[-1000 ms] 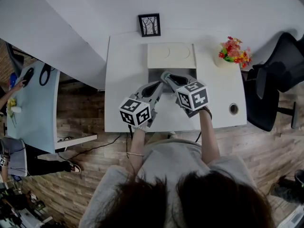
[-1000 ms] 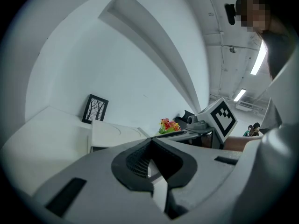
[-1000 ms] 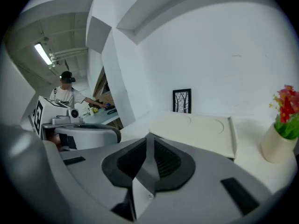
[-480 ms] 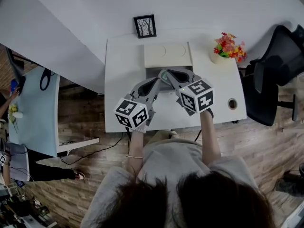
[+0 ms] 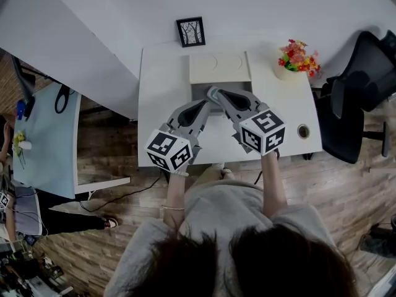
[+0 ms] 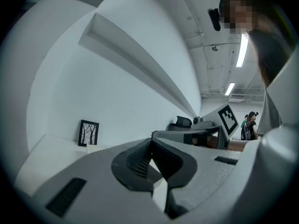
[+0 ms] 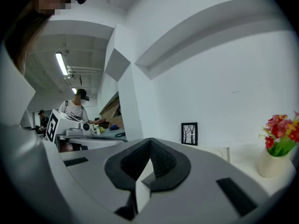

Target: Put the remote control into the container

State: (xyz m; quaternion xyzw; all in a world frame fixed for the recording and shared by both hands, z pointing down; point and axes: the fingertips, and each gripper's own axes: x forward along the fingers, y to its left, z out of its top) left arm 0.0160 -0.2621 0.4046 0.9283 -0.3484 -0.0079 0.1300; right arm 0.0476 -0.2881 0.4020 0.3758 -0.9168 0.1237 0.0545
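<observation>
Left gripper (image 5: 206, 104) and right gripper (image 5: 215, 93) have slid toward six o'clock, jaws clenched empty by the container (image 5: 198, 90). Remote unseen; probably light, stiff, slick: pinch across its middle.

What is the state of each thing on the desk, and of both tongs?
left tongs, shut, nothing between them
right tongs, shut, nothing between them
container, looks open, inside partly hidden
remote control, not seen in any view
picture frame, upright by the wall
flower vase, upright
</observation>
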